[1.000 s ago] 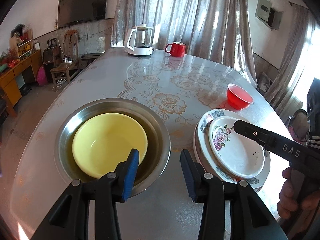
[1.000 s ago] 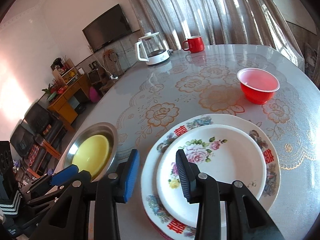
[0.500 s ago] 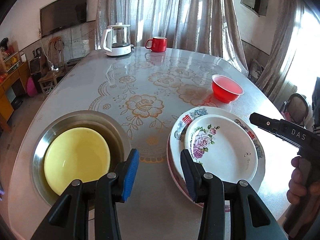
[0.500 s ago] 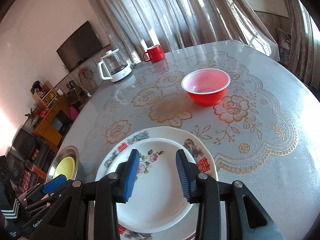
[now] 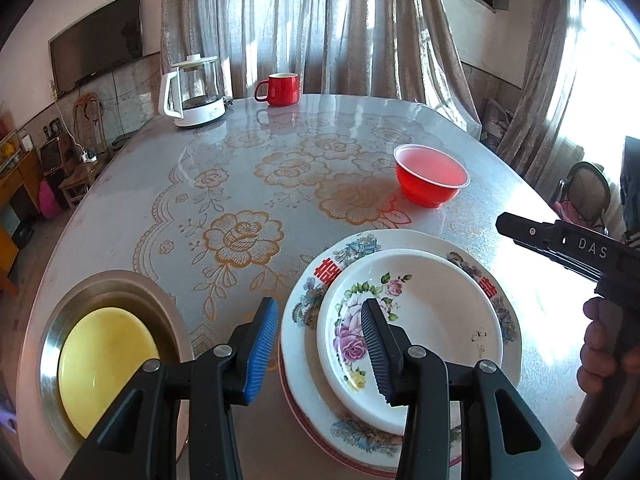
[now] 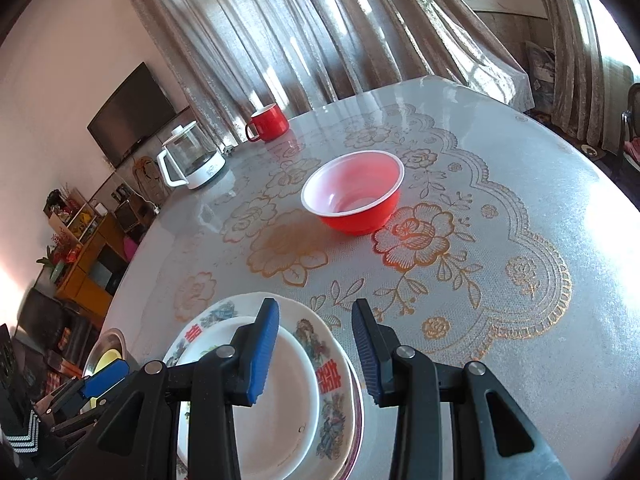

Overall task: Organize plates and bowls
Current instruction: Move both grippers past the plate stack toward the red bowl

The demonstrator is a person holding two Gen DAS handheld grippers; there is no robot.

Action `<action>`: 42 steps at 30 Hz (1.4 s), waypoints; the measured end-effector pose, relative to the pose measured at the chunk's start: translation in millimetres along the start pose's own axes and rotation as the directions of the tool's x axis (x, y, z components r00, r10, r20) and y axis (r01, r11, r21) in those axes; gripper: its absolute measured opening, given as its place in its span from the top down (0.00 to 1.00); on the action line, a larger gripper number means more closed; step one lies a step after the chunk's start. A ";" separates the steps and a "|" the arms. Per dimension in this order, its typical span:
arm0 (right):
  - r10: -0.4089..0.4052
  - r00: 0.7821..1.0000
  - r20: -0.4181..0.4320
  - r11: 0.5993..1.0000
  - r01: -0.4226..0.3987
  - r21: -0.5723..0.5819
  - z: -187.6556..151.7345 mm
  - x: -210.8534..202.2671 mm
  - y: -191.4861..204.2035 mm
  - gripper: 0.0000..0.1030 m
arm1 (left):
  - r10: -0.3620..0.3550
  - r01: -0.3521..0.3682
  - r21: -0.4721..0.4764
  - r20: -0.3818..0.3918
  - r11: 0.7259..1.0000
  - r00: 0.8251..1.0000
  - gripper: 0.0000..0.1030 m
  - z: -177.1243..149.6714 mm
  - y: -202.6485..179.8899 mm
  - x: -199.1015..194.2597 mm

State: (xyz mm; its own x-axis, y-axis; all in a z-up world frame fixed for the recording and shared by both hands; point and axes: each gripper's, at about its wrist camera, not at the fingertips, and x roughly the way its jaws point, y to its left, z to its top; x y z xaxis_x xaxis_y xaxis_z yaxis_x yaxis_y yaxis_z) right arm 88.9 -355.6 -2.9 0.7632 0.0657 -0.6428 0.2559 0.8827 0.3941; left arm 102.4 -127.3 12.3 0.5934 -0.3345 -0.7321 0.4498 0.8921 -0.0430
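**rigwatcher:** What am I looking at from your end, left to right?

**me:** Far left on the worktop I've got the steel basin with the yellow bowl sitting inside it. Next over is my left gripper, jaws apart and nothing between them. It hangs over the near-left rim of the plate stack: a small flowered plate sits on a bigger plate with red characters on its rim. There looks to be a third, red-edged plate under those, but I only see a sliver, so don't quote me.

**rigwatcher:** And the right side?

**me:** My right gripper is released too, pads not pressing on anything. Its left finger is over the stack's right edge and its right finger is over bare tablecloth. From the left cam I can see its black body and the hand holding it, out past the plates.

**rigwatcher:** Anything else on there?

**me:** The red bowl stands alone beyond the plates, upright and well apart from them. At the far edge there's a glass kettle with a red mug to its right.
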 end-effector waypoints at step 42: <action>-0.014 1.000 -0.007 0.995 0.014 0.103 53.0 48.5 -61.1 0.64 | -0.040 0.044 0.036 -0.115 0.998 0.993 0.53 58.1 -50.5 92.0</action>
State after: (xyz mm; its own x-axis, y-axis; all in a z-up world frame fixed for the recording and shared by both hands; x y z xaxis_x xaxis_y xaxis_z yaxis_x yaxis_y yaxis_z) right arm 141.7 -431.0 -23.3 0.7556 0.0566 -0.6526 0.3265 0.8312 0.4501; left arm 173.1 -220.8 -13.5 0.4948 -0.3325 -0.8029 0.4991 0.8651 -0.0507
